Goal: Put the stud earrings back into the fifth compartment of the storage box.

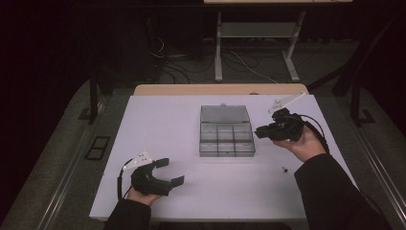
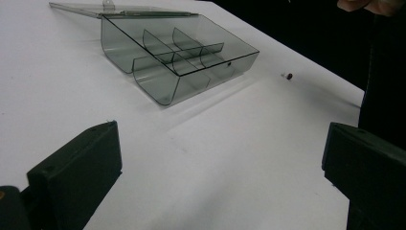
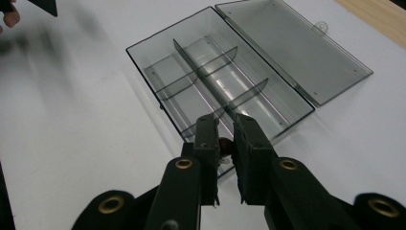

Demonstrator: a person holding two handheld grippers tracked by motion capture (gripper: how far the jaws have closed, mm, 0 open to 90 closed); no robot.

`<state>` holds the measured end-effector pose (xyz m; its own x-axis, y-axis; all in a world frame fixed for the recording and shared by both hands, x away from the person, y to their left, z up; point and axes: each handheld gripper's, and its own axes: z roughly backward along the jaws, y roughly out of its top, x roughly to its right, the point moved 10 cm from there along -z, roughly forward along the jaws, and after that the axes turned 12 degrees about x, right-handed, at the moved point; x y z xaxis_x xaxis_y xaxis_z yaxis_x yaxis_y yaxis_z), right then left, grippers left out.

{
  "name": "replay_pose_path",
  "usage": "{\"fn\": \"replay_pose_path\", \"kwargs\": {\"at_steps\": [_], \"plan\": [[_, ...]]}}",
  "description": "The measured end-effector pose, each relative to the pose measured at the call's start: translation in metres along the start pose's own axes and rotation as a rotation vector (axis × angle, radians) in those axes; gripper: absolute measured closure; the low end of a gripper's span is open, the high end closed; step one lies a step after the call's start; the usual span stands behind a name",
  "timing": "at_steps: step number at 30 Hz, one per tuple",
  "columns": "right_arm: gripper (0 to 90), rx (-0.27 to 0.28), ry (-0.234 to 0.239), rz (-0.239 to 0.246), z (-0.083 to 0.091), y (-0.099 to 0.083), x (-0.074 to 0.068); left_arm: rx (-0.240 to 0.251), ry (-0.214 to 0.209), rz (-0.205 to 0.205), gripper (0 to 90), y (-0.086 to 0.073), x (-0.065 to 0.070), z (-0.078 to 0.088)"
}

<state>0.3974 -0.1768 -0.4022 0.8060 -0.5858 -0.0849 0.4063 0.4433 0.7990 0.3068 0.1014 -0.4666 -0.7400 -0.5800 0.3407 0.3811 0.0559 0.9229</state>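
A clear grey compartment box point(image 1: 226, 154) lies open in the middle of the white table, its lid point(image 1: 225, 114) folded flat behind it. My right gripper point(image 1: 259, 132) hovers at the box's right end, tilted toward it. In the right gripper view its jaws point(image 3: 225, 120) are shut on a small brownish piece point(image 3: 224, 143), just over the near corner of the box point(image 3: 139, 56). A second small piece point(image 1: 285, 168) lies loose on the table, near the right sleeve. My left gripper point(image 1: 172, 171) rests at the front left, open and holding nothing point(image 2: 220, 158).
The white table top point(image 1: 163, 124) ends at a wooden strip point(image 1: 220, 89) at the back. A table frame and cables sit on the dark floor beyond. The person's right sleeve point(image 1: 330, 191) covers the front right corner.
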Motion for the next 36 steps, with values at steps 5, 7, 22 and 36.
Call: {"fn": "replay_pose_path", "kwargs": {"at_steps": [5,7,22,36], "plan": [[79.5,-0.006,0.016,0.007,-0.014,0.006,-0.004,-0.001,-0.002,-0.003,0.0,0.0,-0.001,0.001],[79.4,-0.006,0.023,0.01,-0.019,0.008,-0.006,-0.001,-0.001,-0.004,0.0,0.0,-0.001,0.001],[79.5,-0.049,0.042,0.045,-0.059,0.012,-0.009,0.001,-0.003,-0.005,0.0,0.001,-0.001,0.001],[79.5,-0.053,0.052,0.037,-0.085,0.021,-0.002,-0.002,-0.006,-0.007,0.0,0.0,-0.001,0.001]]}}
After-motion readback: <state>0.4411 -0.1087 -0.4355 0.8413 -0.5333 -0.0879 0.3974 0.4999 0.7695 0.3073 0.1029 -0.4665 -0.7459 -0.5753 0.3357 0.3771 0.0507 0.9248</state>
